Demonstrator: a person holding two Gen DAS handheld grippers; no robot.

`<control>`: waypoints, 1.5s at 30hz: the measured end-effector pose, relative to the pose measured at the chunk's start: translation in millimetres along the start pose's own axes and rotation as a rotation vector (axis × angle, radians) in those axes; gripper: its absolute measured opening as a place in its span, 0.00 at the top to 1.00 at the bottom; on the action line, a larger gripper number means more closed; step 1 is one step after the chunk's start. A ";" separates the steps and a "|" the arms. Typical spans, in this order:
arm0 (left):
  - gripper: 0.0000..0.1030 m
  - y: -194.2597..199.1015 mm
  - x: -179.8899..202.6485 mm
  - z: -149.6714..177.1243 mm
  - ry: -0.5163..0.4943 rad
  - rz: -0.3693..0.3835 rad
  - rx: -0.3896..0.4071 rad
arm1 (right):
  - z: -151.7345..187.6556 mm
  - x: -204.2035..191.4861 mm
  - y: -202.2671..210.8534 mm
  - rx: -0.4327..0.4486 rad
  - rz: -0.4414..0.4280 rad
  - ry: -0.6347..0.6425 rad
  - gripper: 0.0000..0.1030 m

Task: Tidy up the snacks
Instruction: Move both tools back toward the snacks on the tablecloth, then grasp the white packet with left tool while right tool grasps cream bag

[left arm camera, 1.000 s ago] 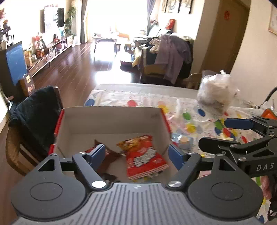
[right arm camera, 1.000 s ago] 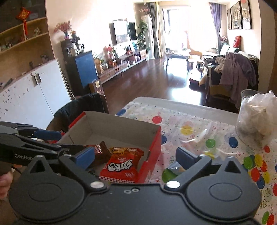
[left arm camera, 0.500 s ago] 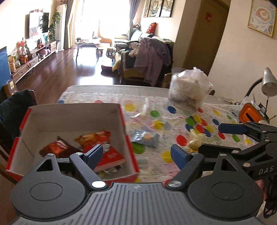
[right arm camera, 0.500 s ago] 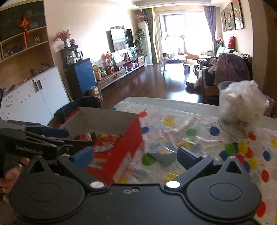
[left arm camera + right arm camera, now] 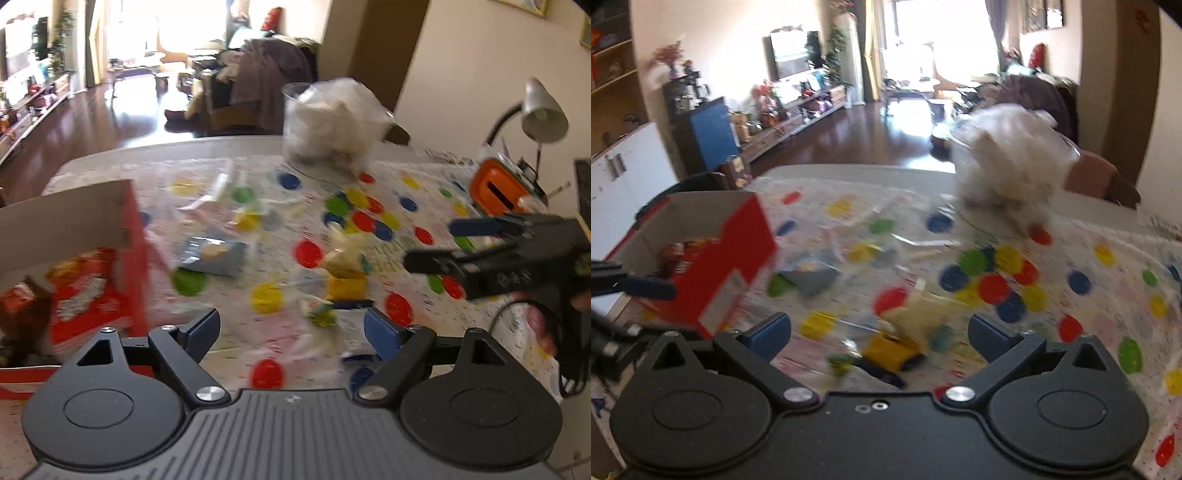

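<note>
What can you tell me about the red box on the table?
The red box is an open cardboard carton, red outside and plain pale card inside, with no lid. It stands upright at the left edge of the dotted tablecloth. A red snack bag and a brown packet lie inside. Neither gripper touches it.

I see open polka-dot tablecloth (image 5: 406, 184) between the red cardboard box (image 5: 133, 236) on the left and the far clear plastic bag (image 5: 332, 125); loose snack packets (image 5: 345, 273) clutter the middle.
</note>
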State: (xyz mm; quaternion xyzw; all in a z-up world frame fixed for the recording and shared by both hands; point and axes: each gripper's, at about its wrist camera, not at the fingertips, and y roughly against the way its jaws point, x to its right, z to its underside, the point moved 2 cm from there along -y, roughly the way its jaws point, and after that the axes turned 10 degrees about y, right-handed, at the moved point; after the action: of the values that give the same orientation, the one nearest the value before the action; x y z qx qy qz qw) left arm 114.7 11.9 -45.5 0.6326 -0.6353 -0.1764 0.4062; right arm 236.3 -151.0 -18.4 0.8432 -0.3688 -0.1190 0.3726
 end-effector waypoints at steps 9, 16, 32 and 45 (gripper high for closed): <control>0.17 -50.7 44.9 16.6 -0.021 -0.007 -0.103 | 19.3 37.5 -28.2 -0.068 -0.009 -0.028 0.01; 0.17 -90.2 63.8 21.9 0.006 -0.034 -0.170 | 12.4 51.2 -57.2 -0.109 -0.023 -0.029 0.02; 0.28 -145.0 76.4 24.7 0.019 -0.086 -0.269 | -6.1 57.8 -152.5 -0.346 -0.077 -0.120 0.20; 0.44 -163.5 89.3 28.5 -0.076 -0.126 -0.332 | -10.4 40.5 -162.9 -0.352 -0.083 -0.057 0.36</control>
State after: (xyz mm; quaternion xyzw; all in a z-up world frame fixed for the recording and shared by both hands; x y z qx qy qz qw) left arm 213.3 -103.4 -157.3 0.5882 -0.5716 -0.3276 0.4690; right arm 356.5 -100.8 -124.8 0.7758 -0.3176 -0.2208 0.4985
